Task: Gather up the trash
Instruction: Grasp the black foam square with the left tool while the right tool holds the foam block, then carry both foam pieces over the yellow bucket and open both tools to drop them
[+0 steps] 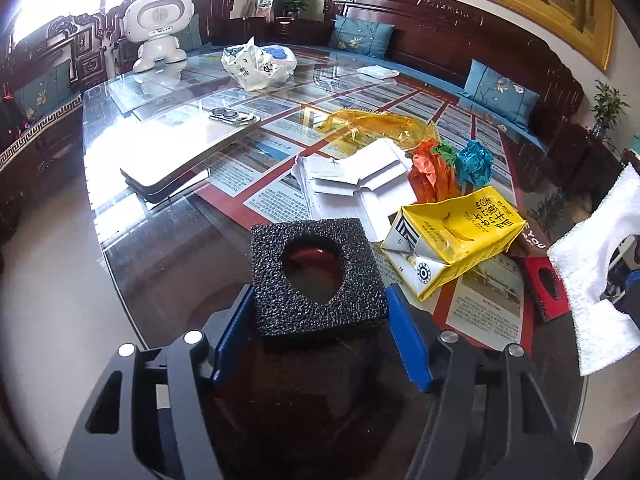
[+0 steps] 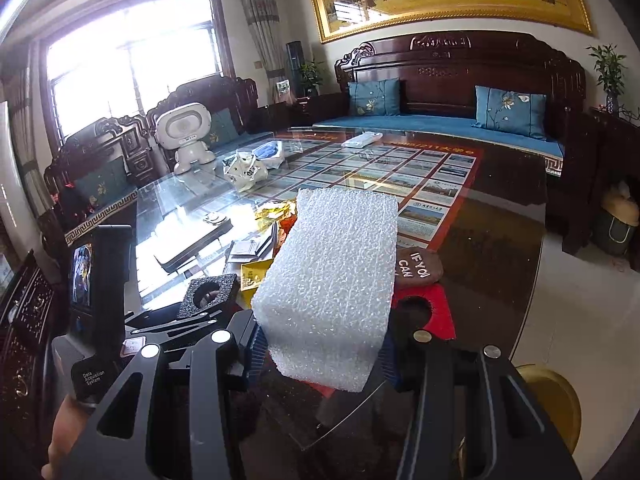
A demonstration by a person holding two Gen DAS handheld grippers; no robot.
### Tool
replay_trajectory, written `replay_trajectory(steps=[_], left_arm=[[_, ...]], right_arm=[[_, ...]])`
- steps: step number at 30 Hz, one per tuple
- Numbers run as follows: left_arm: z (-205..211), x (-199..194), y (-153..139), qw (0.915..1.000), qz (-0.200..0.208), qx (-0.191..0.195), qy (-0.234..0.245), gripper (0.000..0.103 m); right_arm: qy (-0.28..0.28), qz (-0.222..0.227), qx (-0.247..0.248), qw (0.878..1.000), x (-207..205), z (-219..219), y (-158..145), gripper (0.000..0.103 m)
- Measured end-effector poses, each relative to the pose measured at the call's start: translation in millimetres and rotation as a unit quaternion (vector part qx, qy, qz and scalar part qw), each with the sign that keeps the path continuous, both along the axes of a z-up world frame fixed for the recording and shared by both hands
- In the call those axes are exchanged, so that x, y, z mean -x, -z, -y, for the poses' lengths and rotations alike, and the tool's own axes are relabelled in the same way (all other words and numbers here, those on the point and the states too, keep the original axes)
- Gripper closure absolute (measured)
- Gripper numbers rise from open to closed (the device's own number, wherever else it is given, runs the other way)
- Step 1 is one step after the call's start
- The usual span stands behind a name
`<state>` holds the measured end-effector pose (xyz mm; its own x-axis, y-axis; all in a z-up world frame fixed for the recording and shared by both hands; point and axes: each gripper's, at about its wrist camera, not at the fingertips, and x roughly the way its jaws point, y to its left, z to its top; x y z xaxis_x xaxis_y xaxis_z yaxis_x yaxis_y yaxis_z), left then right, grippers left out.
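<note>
My left gripper (image 1: 320, 316) is shut on a black foam square (image 1: 316, 276) with a round hole, held just above the glass table (image 1: 132, 280). It also shows in the right wrist view (image 2: 210, 294). My right gripper (image 2: 320, 354) is shut on a white foam block (image 2: 332, 284), raised over the table; the block shows at the right edge of the left wrist view (image 1: 596, 276). Beyond lie a crushed yellow carton (image 1: 452, 236), white papers (image 1: 356, 184), orange (image 1: 430, 172) and blue (image 1: 474, 162) crumpled paper, and yellow cellophane (image 1: 372, 126).
A red foam piece with a hole (image 2: 424, 312) and a brown pouch (image 2: 418, 268) lie at the table's near right. A tablet (image 1: 180, 152) with a phone (image 1: 232, 116), a plastic bag (image 1: 256, 64) and a white toy robot (image 1: 158, 28) stand farther back. Sofas surround the table.
</note>
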<state>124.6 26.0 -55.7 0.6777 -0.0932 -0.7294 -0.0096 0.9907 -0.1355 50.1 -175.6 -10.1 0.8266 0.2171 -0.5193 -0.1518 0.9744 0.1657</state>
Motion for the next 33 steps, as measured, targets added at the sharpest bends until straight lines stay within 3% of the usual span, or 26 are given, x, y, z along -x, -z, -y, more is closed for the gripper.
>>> replay_trajectory(steps=[8,19,26,33], left_arm=[[1,32,-22,0.9992,0.040,-0.005,0.006,0.038],[70,66,-50,0.9917,0.065,0.001,0.111,0.038],[140,82,-53,0.9787,0.061,0.000,0.196,0.038],[223,91,-43,0.9561,0.033,0.009,0.291,0.038]], right_arm=[[0.008,-0.001,-0.002,1.000,9,10,0,0.058],[0.054,0.011,-0.009,0.998,48,54,-4,0.058],[0.109,0.004,-0.004,0.994,82,112,-2,0.058],[0.191,-0.014,-0.012,0.981,114,185,15,0.058]])
